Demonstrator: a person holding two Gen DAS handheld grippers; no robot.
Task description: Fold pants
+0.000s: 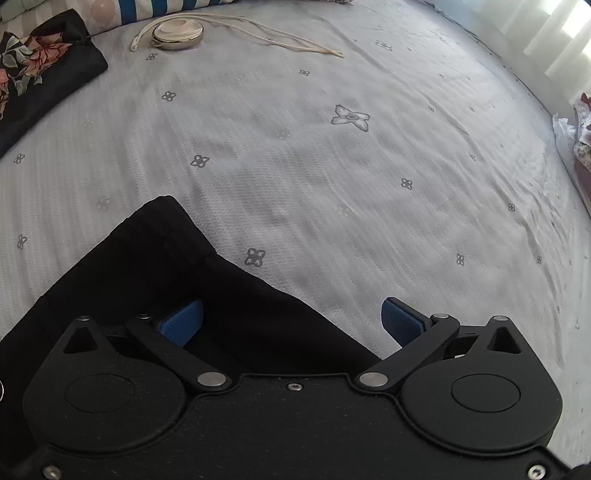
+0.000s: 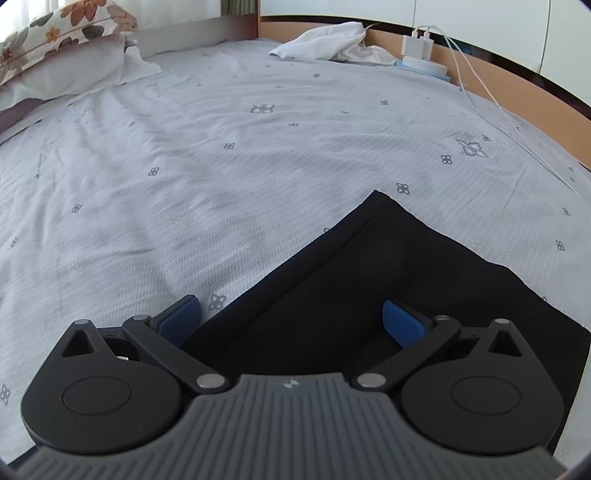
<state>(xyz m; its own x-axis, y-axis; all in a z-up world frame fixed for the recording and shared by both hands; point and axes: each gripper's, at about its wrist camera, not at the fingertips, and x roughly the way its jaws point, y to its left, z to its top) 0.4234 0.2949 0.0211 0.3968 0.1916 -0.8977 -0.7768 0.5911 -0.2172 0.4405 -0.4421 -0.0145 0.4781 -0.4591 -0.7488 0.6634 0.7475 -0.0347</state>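
Observation:
Black pants [image 1: 177,273] lie flat on the bed's pale patterned sheet [image 1: 332,166]. In the left wrist view a corner of them with a hem band points away at lower left. My left gripper [image 1: 291,323] is open, its jaws wide apart, straddling the pants' right edge: the left blue pad [image 1: 183,321] is over the cloth, the right pad over the sheet. In the right wrist view the pants [image 2: 388,280] fill the lower right. My right gripper [image 2: 291,319] is open, straddling their left edge. Neither holds anything.
A dark floral cloth [image 1: 33,77] lies at the far left, a round cream case with cords [image 1: 177,31] at the back. In the right wrist view are pillows [image 2: 62,48], a white towel [image 2: 328,46], a charger with cables [image 2: 421,48] and the wooden bed frame [image 2: 517,96].

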